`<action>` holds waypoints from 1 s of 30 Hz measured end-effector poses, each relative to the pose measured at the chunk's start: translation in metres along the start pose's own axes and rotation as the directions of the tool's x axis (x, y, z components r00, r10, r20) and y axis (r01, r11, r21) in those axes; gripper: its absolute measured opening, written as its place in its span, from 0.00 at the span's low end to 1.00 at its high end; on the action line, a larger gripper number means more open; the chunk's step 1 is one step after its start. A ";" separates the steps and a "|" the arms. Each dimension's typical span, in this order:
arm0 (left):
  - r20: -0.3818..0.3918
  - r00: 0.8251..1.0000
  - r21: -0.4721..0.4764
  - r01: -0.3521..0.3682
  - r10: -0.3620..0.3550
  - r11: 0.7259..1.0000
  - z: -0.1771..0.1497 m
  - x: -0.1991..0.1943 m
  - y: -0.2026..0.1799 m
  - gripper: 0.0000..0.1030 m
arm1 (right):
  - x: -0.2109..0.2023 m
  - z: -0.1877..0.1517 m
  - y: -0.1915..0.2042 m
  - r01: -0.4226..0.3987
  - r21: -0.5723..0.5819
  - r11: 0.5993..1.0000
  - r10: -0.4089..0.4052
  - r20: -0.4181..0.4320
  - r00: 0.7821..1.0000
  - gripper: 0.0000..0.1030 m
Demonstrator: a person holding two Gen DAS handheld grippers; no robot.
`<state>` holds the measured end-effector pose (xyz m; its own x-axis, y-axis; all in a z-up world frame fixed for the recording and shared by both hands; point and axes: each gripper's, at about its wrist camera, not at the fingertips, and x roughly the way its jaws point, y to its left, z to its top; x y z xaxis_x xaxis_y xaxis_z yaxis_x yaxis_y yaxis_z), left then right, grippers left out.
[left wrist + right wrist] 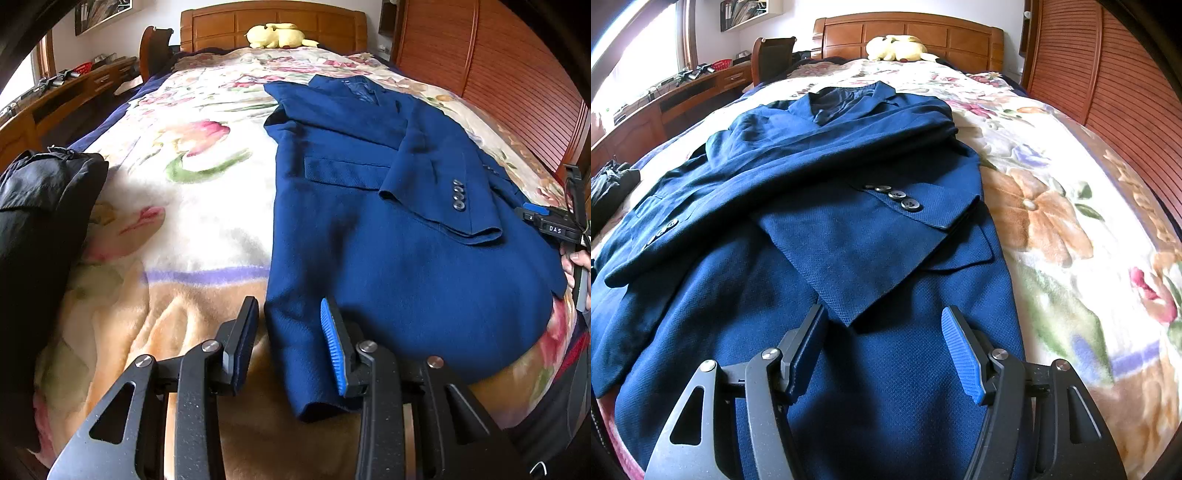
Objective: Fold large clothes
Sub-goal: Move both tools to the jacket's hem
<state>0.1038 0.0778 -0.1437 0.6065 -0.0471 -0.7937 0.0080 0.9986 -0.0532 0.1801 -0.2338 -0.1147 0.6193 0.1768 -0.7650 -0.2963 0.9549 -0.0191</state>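
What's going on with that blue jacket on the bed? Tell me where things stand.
A person is folding a blue suit jacket laid out on a floral blanket, holding a gripper in each hand. Both sleeves are already crossed over the front. The left gripper is open at the jacket's lower left edge, with the hem corner between its fingers but not pinched. The right gripper is open above the lower front, holding nothing. A black garment lies off to the left.

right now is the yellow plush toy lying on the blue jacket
No, the yellow plush toy sits by the headboard, well apart from the blue jacket.
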 end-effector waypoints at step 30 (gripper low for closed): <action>0.043 0.999 -0.004 0.007 -0.007 1.000 -0.016 -0.007 -0.001 0.36 | -0.097 -0.060 -0.054 -0.013 0.019 1.000 0.015 -0.111 0.994 0.64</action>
<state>0.0874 0.0766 -0.1478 0.6404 -0.0527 -0.7663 0.0089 0.9981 -0.0612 0.0928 -0.3170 -0.0778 0.5299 0.1639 -0.8321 -0.2904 0.9569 0.0035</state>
